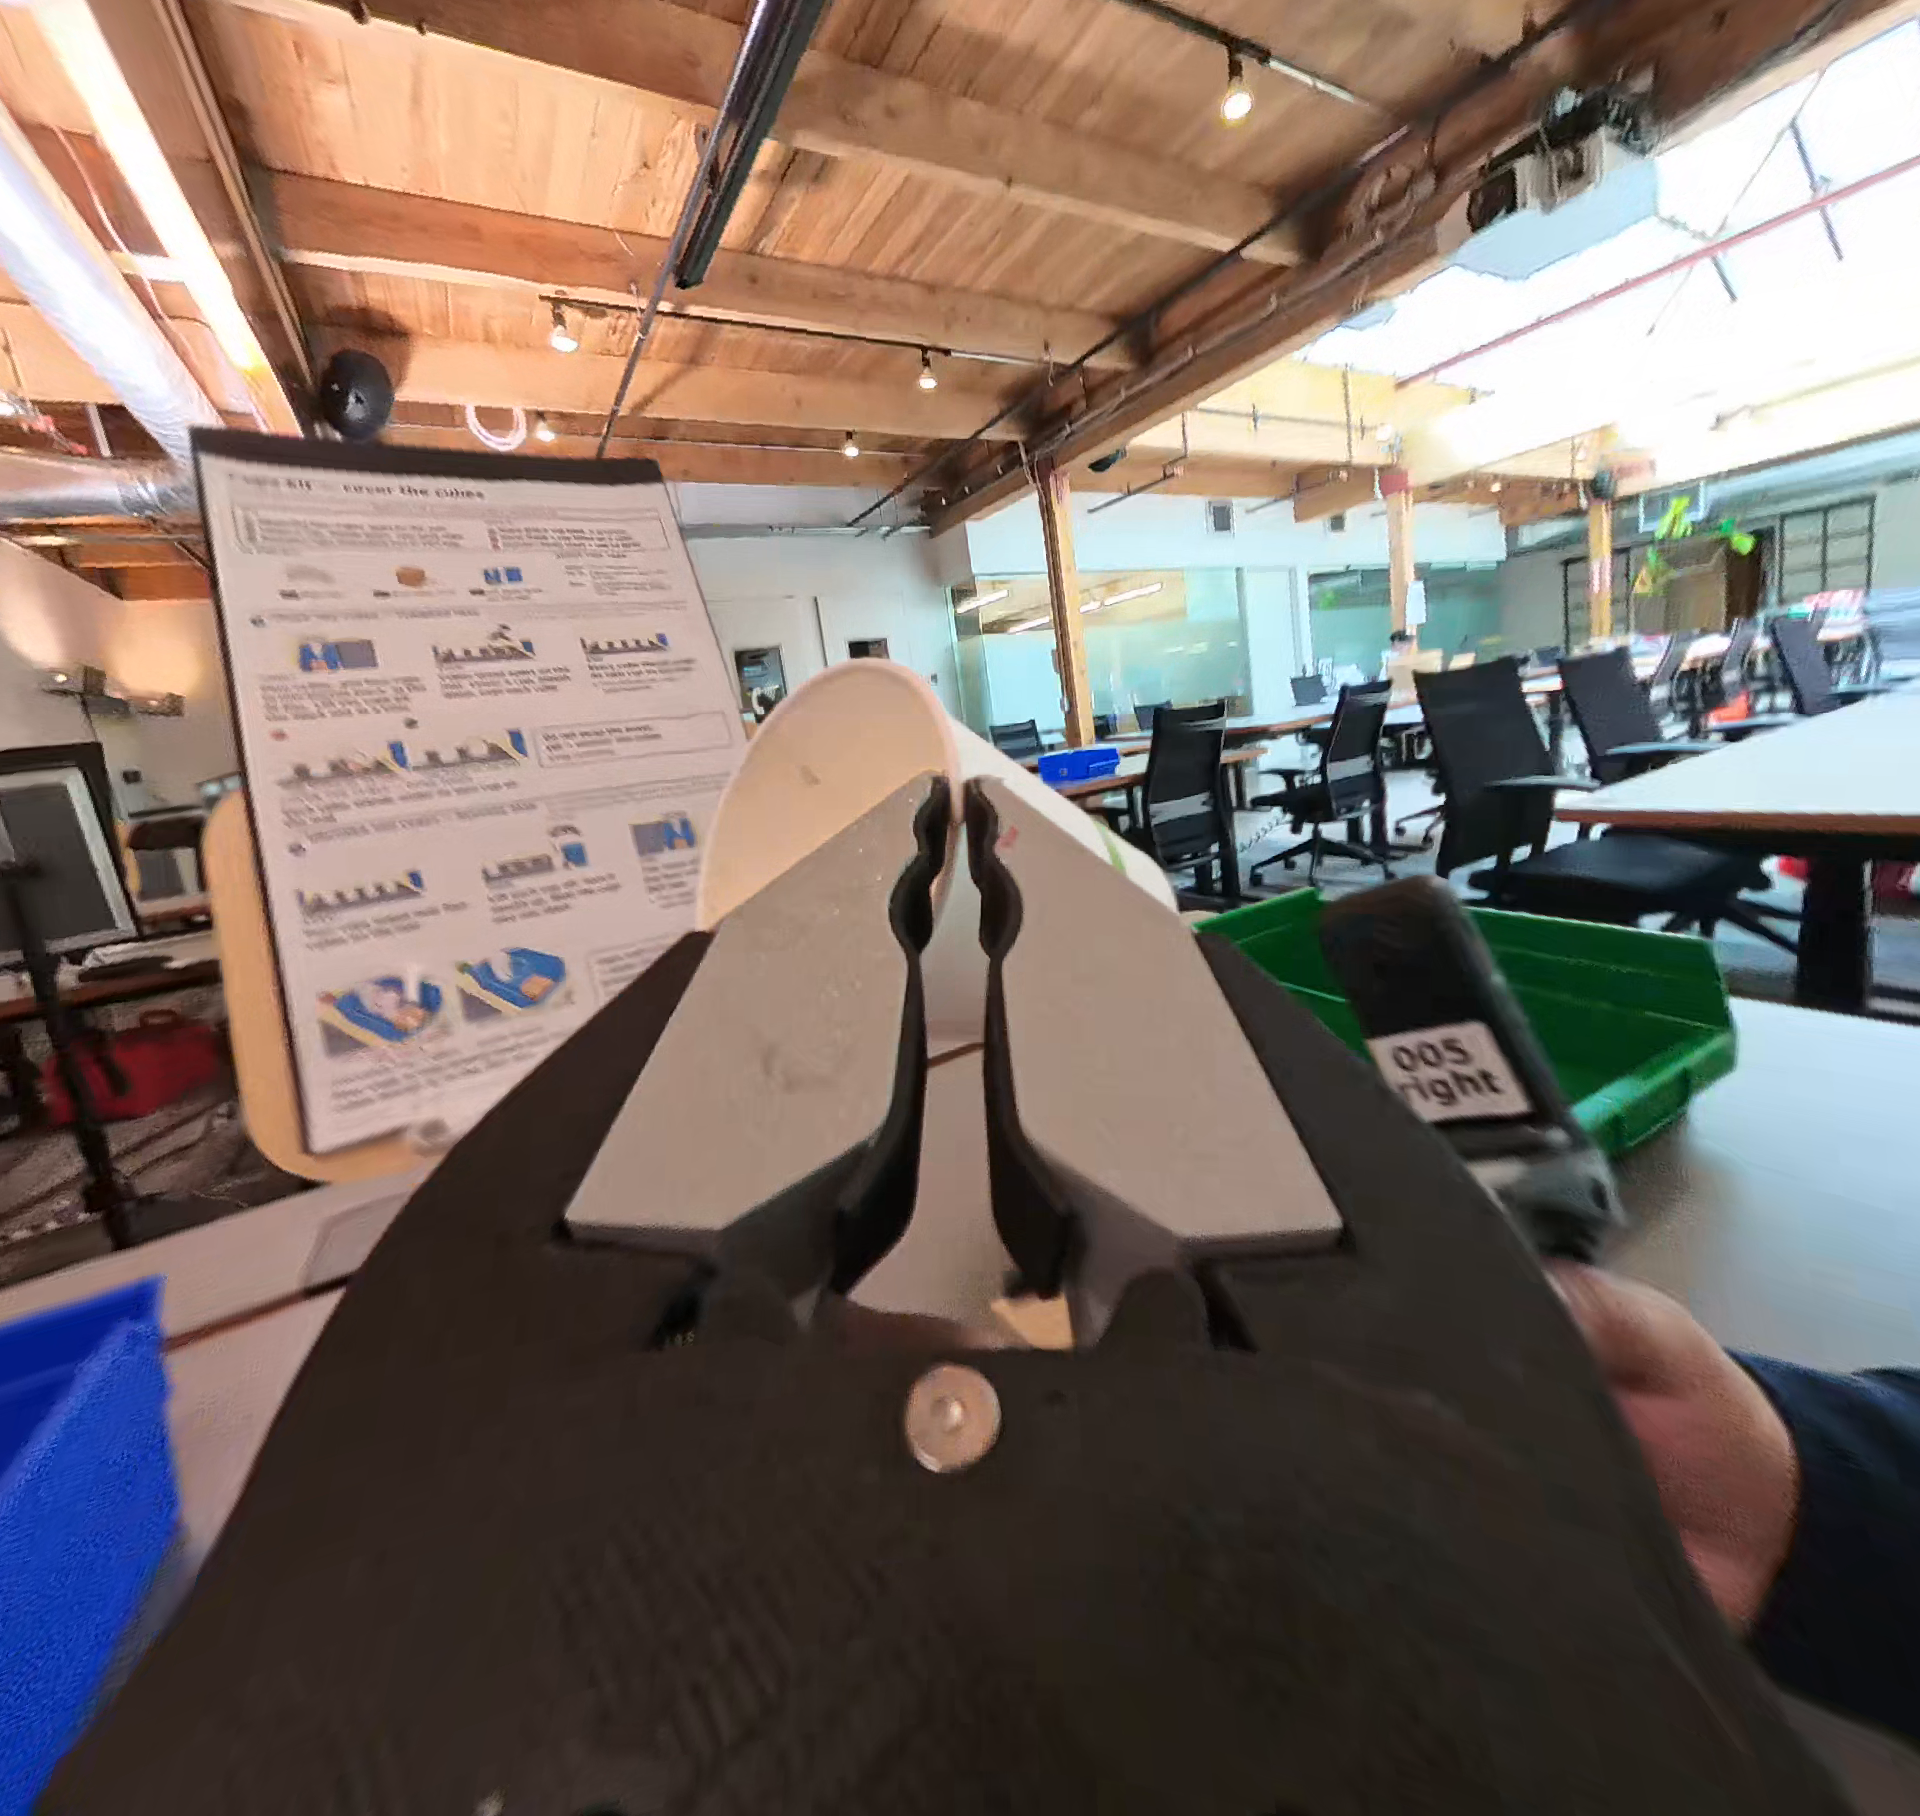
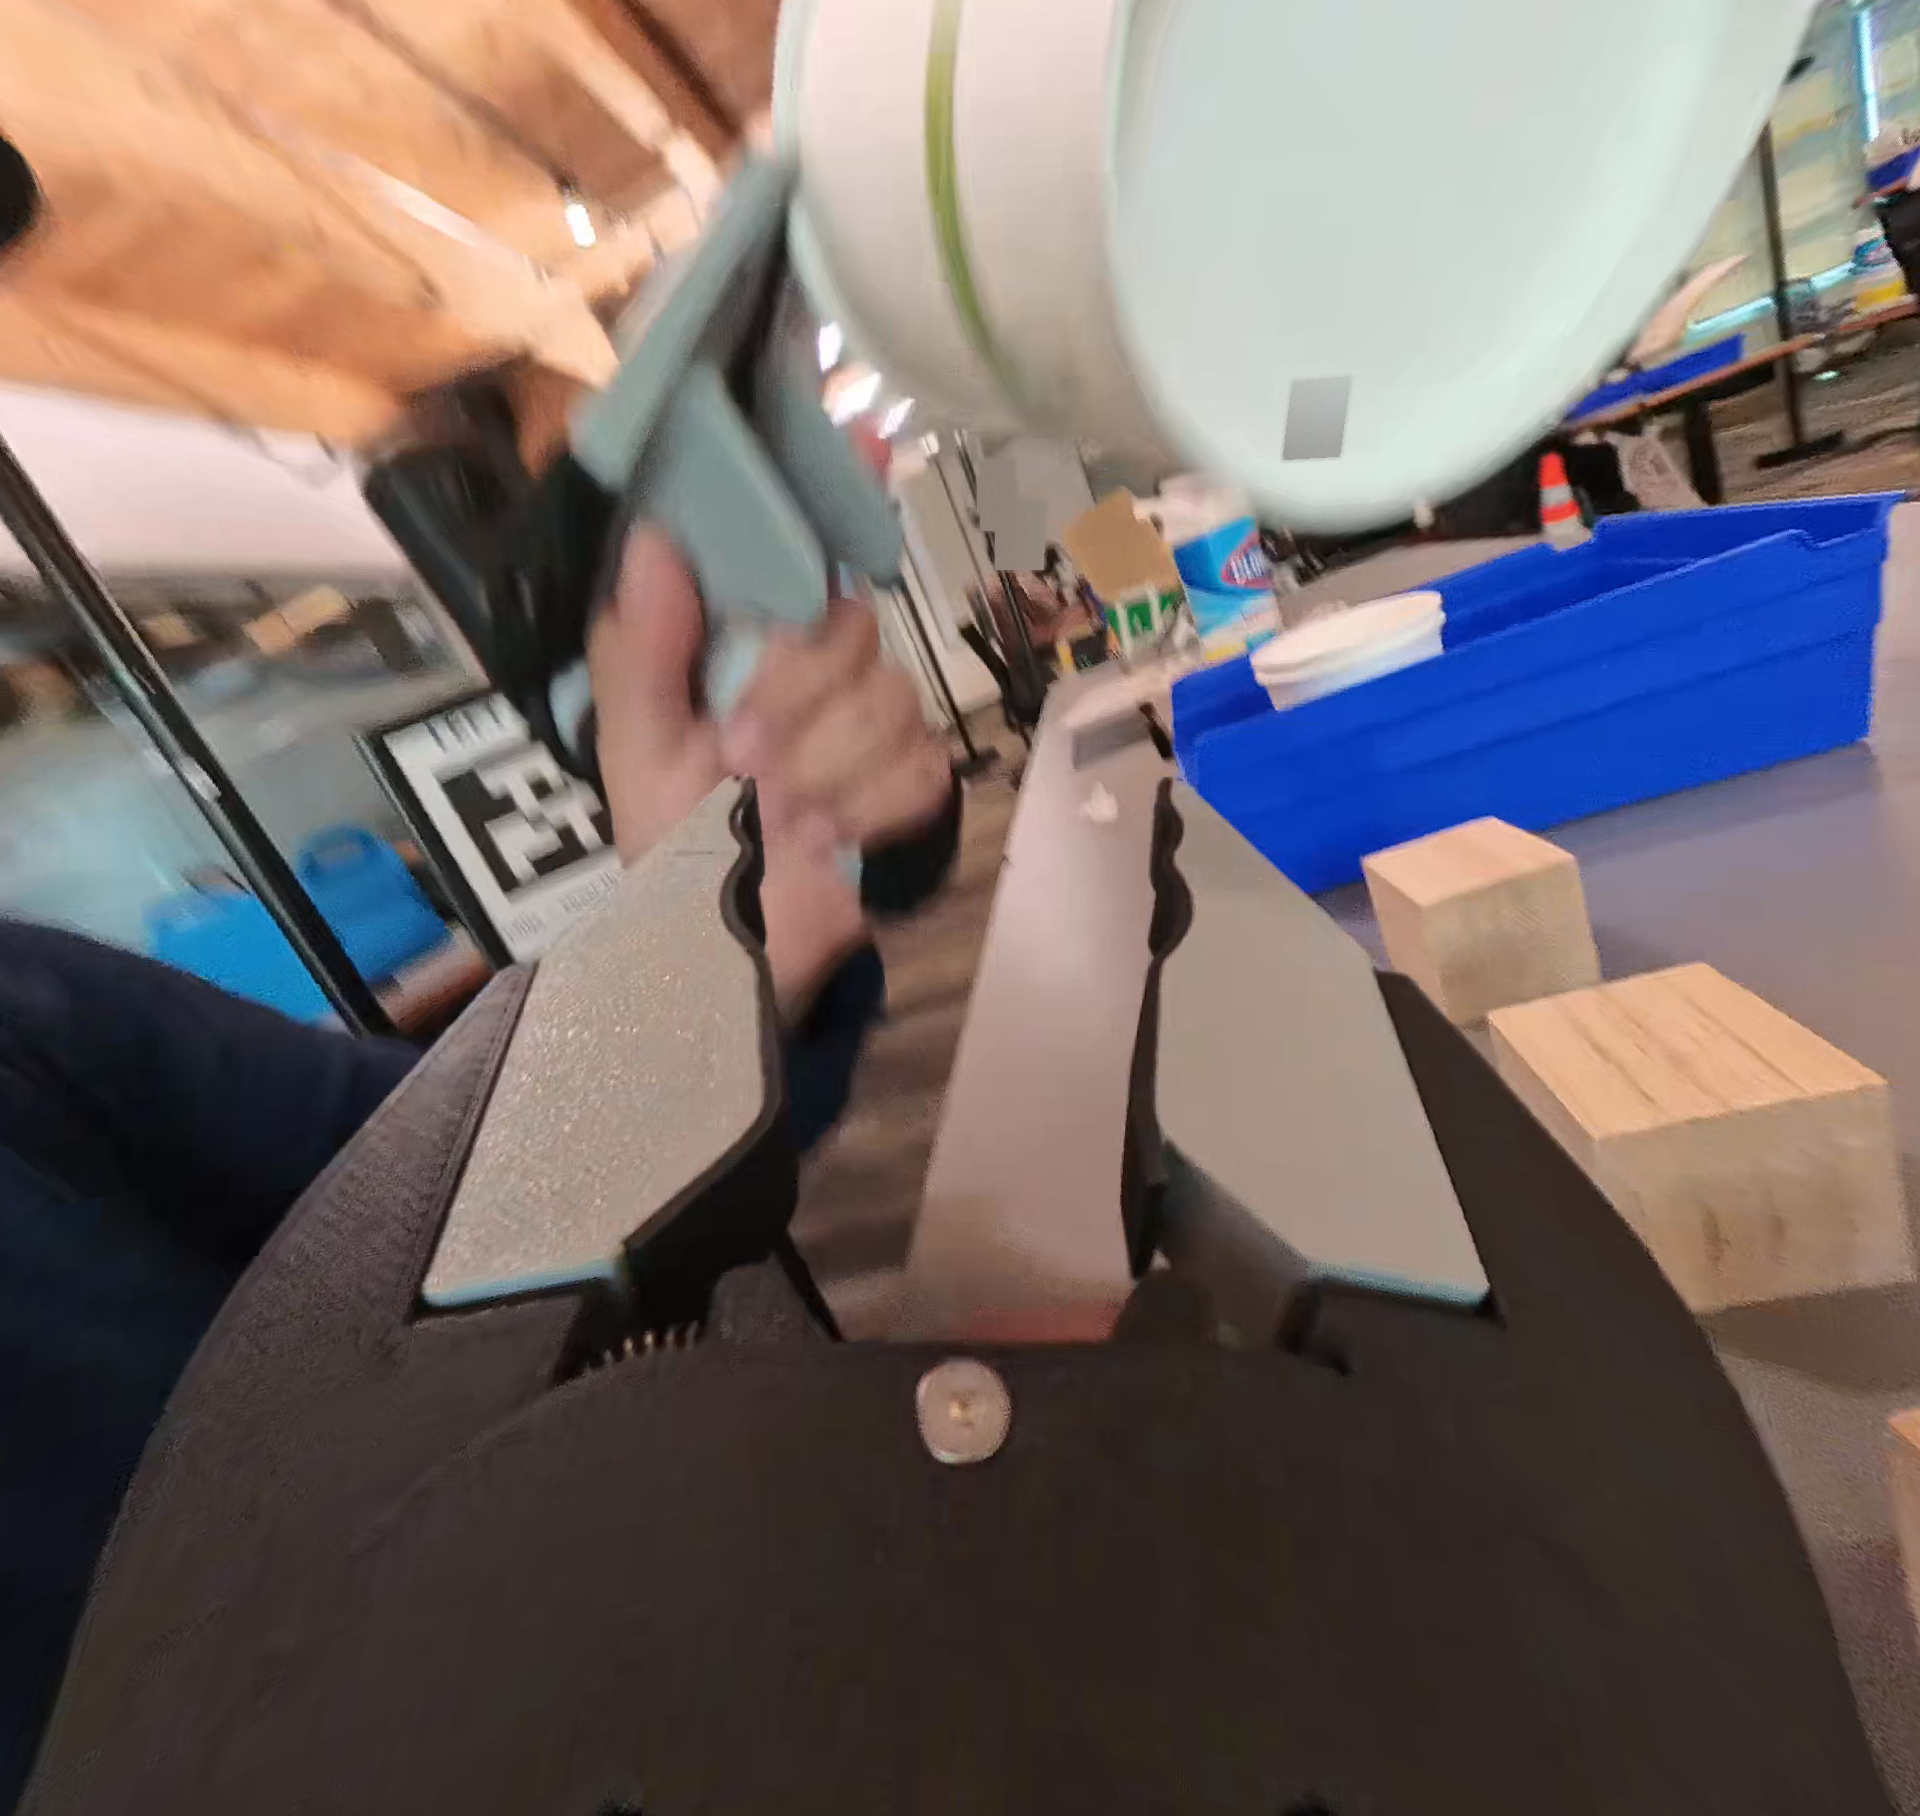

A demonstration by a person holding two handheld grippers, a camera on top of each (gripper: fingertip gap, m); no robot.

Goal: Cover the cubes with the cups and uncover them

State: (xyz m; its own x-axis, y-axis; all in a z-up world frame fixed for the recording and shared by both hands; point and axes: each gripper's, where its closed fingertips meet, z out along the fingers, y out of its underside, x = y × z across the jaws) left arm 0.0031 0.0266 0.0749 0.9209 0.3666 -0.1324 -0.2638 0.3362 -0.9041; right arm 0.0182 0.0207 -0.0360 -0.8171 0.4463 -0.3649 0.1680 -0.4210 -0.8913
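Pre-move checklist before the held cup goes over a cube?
1. Left gripper pinching the white cup's wall: ok.
2. Cup orientation: lifted, tilted on its side, not mouth-down: not ok.
3. Right gripper open, nothing between its fingers: ok.
4. Wooden cubes uncovered on the table: ok.
5. Spare cup in the blue bin: ok.
6. Cup aligned over a cube: cannot tell.

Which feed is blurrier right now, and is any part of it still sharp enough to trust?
Right wrist view: heavy motion smear on the raised white paper cup, the person's hand and the ceiling; the pale wooden cubes stay fairly crisp. Left wrist view: sharper overall, soft only on the instruction sheet, with skylight glare at upper right.
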